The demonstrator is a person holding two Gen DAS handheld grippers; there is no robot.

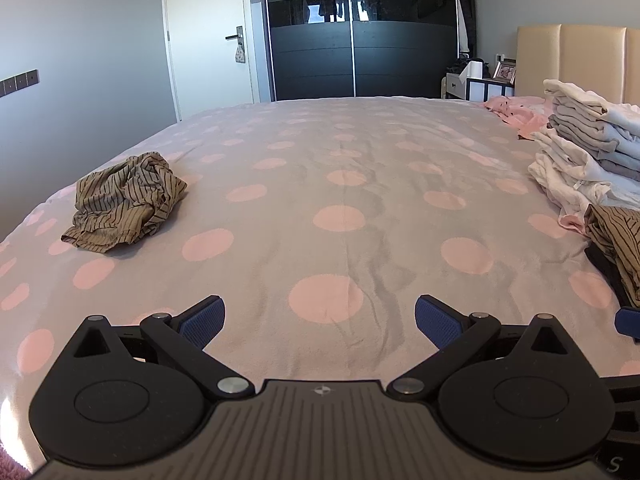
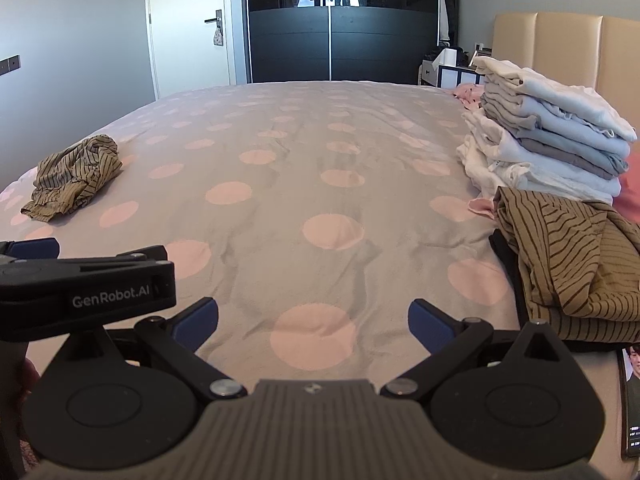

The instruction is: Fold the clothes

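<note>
Grey bedspread (image 1: 320,152) with pink dots is covering the bed and filling most of both views, lying fairly smooth with a few creases down the middle. Behind it a dark sliding wardrobe (image 1: 360,28) is standing against the far wall, with a white door (image 1: 208,32) to its left and a padded beige headboard (image 2: 560,40) on the right side.

Along the right edge of the bed a stack of folded clothes (image 2: 552,136) in white, grey and pale blue is sitting in a neat pile. Just in front of that stack a striped olive garment (image 2: 572,268) is lying loosely spread, partly over something dark. Well apart from these, near the left edge of the bed, a crumpled striped garment (image 1: 124,204) is resting in a heap, unfolded.

Both tools are hovering low over the near end of the bed. The left gripper (image 1: 320,320) is holding its jaws spread wide with nothing between the blue pads, only bedspread showing in the gap. The right gripper (image 2: 312,320) is likewise hanging with its jaws released and empty. A phone (image 2: 632,400) is lying at the bottom right corner of the right wrist view.
</note>
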